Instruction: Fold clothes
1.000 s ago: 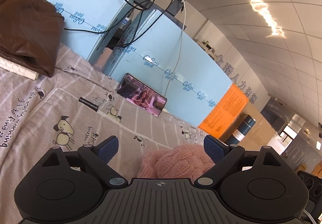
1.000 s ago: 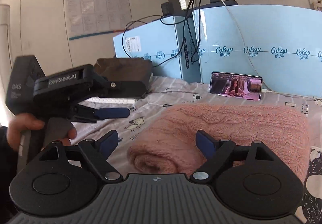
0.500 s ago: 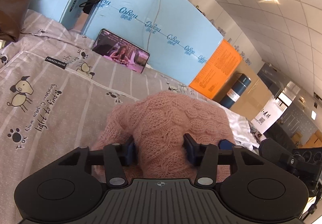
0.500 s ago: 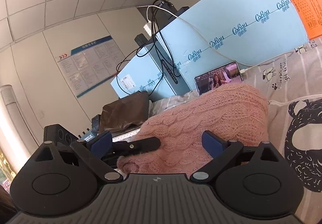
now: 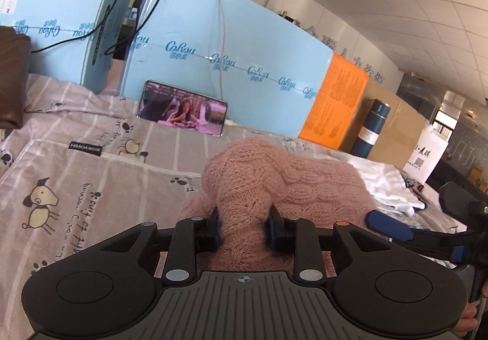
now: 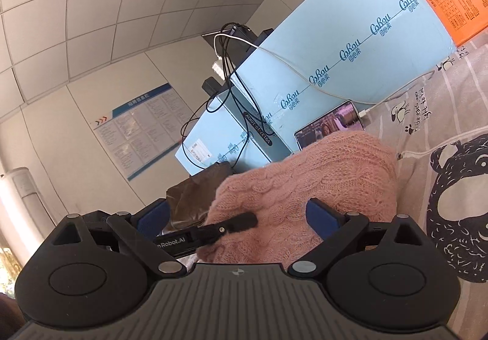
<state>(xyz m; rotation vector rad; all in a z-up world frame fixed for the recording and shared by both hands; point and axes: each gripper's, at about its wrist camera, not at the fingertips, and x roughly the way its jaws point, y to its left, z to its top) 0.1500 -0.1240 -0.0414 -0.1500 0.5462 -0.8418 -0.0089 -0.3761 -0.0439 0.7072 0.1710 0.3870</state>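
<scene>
A folded pink cable-knit sweater lies bunched on the grey cartoon-print bedsheet. My left gripper is shut on the near edge of the sweater, with the knit squeezed between both pads. My right gripper is open, its blue pads wide apart around the sweater from the other side. The right gripper's blue fingertip shows at the right of the left wrist view. The left gripper's finger shows pressed into the knit in the right wrist view.
A phone playing video leans on light-blue boxes at the back. An orange box, a teal flask and white cloth are to the right. A brown folded garment lies far left.
My left gripper closed on the sweater's edge and has lifted and bunched it. My right gripper stayed open and tilted upward beside the sweater.
</scene>
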